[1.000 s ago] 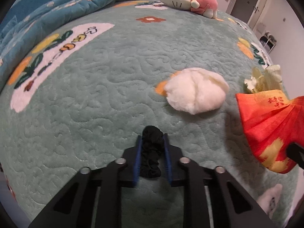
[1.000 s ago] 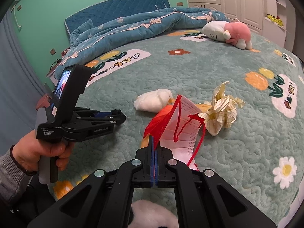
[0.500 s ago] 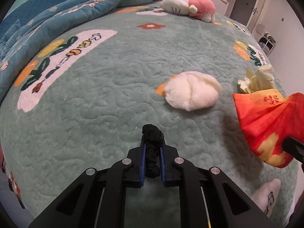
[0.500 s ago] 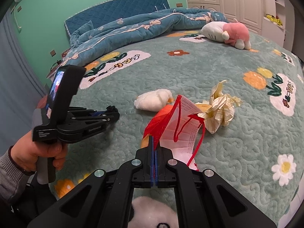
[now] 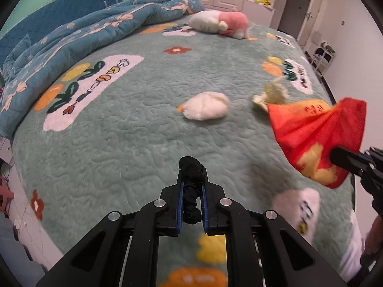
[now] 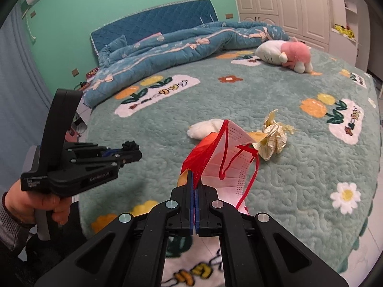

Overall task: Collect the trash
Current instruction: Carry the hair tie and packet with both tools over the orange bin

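My left gripper (image 5: 192, 175) is shut on a black scrunched hair tie (image 5: 191, 186) and holds it above the bed; it also shows in the right wrist view (image 6: 130, 147). My right gripper (image 6: 194, 179) is shut on a red face mask (image 6: 225, 157) with red ear loops, lifted off the bed; the mask also shows in the left wrist view (image 5: 318, 131). A white crumpled tissue ball (image 5: 207, 106) and a crumpled yellowish lined paper (image 6: 273, 138) lie on the green bedspread (image 5: 119, 131) beyond both grippers.
A pink and white plush toy (image 6: 284, 52) lies at the far side of the bed. A bunched blue duvet (image 5: 83, 33) lies along the back left. The bed's near edge drops to the floor (image 5: 21, 217) at left. White wardrobes (image 6: 287, 2) stand behind.
My left gripper closed tighter on the hair tie and pulled up and back from the bedspread. The right gripper with the mask rose slightly.
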`<state>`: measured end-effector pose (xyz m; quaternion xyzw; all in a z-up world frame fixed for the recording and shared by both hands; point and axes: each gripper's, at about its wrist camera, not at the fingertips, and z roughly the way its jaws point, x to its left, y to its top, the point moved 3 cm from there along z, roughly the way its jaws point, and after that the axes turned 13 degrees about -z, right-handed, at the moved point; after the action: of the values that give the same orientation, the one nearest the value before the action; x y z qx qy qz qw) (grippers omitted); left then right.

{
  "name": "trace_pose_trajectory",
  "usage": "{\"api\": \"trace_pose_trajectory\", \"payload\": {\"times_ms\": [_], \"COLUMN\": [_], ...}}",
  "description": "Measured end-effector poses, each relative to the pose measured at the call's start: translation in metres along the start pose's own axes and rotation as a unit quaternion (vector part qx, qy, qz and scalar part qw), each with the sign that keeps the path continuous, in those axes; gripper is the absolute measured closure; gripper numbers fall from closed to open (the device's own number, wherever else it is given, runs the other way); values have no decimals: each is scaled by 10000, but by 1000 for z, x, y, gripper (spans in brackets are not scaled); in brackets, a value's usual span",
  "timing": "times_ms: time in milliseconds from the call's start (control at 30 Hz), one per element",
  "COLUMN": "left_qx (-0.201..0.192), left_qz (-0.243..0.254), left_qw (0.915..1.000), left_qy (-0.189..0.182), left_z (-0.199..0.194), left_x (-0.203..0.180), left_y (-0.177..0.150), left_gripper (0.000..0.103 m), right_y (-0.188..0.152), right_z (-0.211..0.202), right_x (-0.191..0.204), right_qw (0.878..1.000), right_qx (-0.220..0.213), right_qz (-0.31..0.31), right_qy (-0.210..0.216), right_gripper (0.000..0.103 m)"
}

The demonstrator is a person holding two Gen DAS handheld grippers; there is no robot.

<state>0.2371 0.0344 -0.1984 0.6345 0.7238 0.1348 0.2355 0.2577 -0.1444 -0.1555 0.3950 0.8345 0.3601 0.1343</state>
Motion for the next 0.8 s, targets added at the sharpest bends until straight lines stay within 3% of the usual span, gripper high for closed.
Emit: {"api": "trace_pose_trajectory", "payload": {"times_ms": [400, 800], "left_qx": [-385, -496], "left_qz": [612, 1334], "left_qw": [9968, 9871], "left_qy": [-331, -735], "left_z": [-72, -104], "left_x": [-58, -126], "left_y": [-42, -79], "left_gripper": [90, 90], "right_y": [-32, -74], "right_z": [-97, -172], "right_x": [26, 10], "right_qw": [9986, 9928], "right_qx": [-426, -766], "right_qz": [121, 490], "right_qy": [-274, -783], "right_gripper": [102, 102]}}
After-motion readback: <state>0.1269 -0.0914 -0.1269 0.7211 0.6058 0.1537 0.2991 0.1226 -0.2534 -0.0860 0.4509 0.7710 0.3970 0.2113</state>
